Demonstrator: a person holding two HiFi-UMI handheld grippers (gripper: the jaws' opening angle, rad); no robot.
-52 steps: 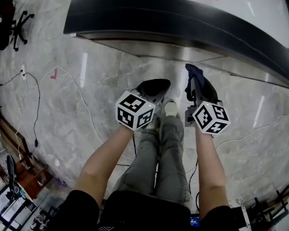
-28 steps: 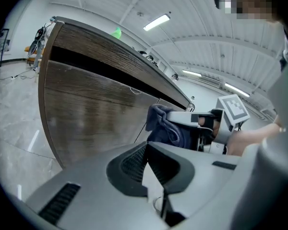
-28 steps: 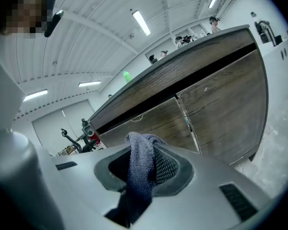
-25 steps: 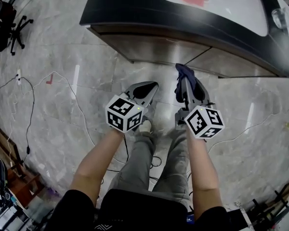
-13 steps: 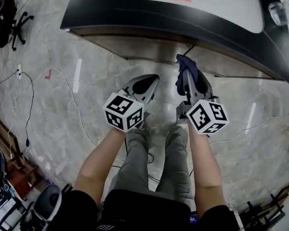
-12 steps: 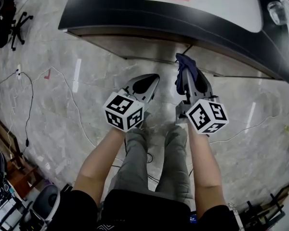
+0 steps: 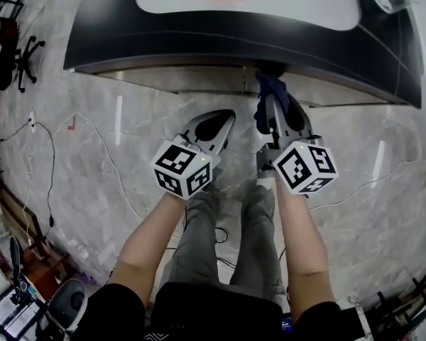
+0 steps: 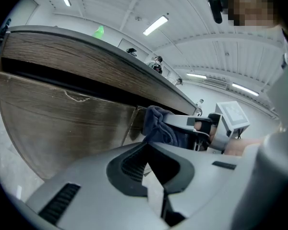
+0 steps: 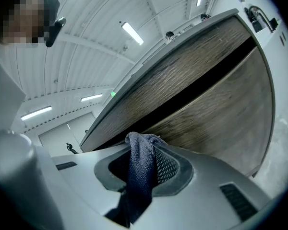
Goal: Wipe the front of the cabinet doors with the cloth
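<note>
**Spotter:** Anything readable on your feed?

**Me:** Only the black square markers on my left cube (image 7: 182, 170) and right cube (image 7: 304, 168). My left gripper (image 7: 214, 123) has its jaws together with nothing in them, near the doors (image 8: 62, 123).

**Spotter:** And the cloth (image 7: 270, 89)?

**Me:** Dark blue, looped weave, bunched. My right gripper (image 7: 273, 106) is clamped on it. It pokes past the tips, up by the wood-grain doors under the dark counter (image 7: 199, 41). I can't tell whether it touches.
</note>
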